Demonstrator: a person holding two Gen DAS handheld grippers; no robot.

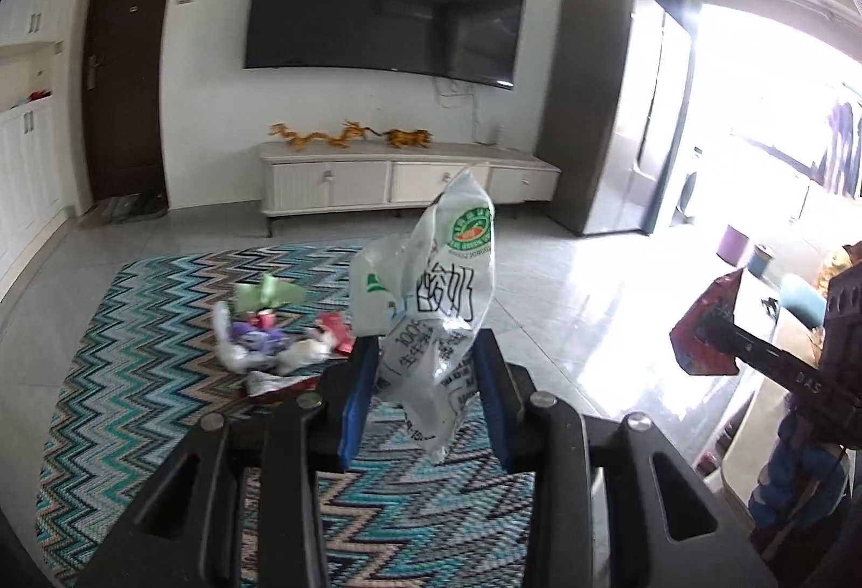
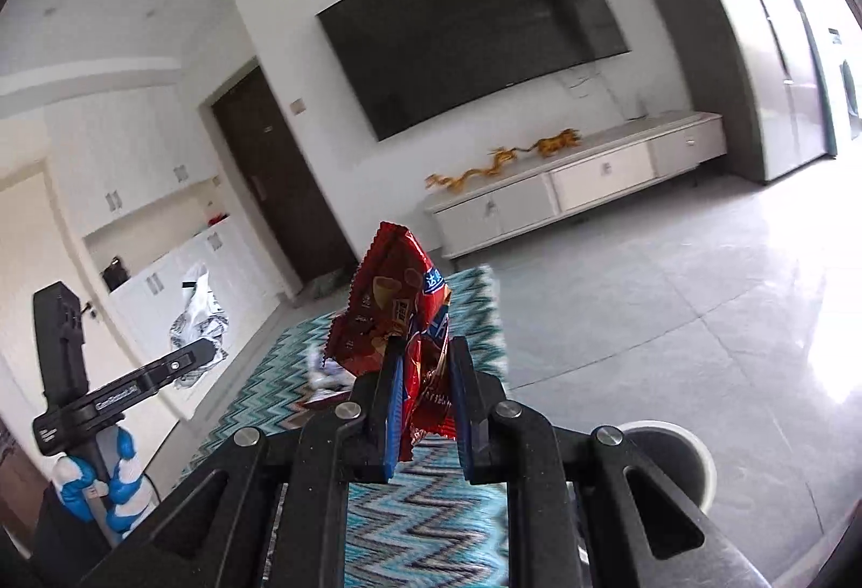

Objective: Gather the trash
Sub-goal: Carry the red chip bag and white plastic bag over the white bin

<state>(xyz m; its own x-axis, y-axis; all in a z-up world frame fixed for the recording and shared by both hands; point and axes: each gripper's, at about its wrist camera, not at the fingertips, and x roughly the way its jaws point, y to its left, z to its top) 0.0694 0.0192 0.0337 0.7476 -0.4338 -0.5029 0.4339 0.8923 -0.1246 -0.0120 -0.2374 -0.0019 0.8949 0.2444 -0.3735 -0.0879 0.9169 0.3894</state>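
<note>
Trash everywhere, and two pieces are already up in the air! The left gripper is clamped on a crumpled clear yogurt wrapper with a green round logo and black print, its blue pads pinching the lower half while the top stands upright above the fingers. Over on the other side, the right gripper is squeezed tight on a red snack bag, the serrated top edge poking up and leaning left. From the left camera that same red bag shows at the right edge, well apart from the wrapper.

Below both tools lies the zigzag rug in teal, black and cream. Further out on it sits the remaining litter pile: green, purple, white and red scraps bunched together. A white bin rim peeks out just right of the right gripper, on the grey tiles. Beyond the rug, the white TV cabinet carries golden dragon figures, with the dark television on the wall above.
</note>
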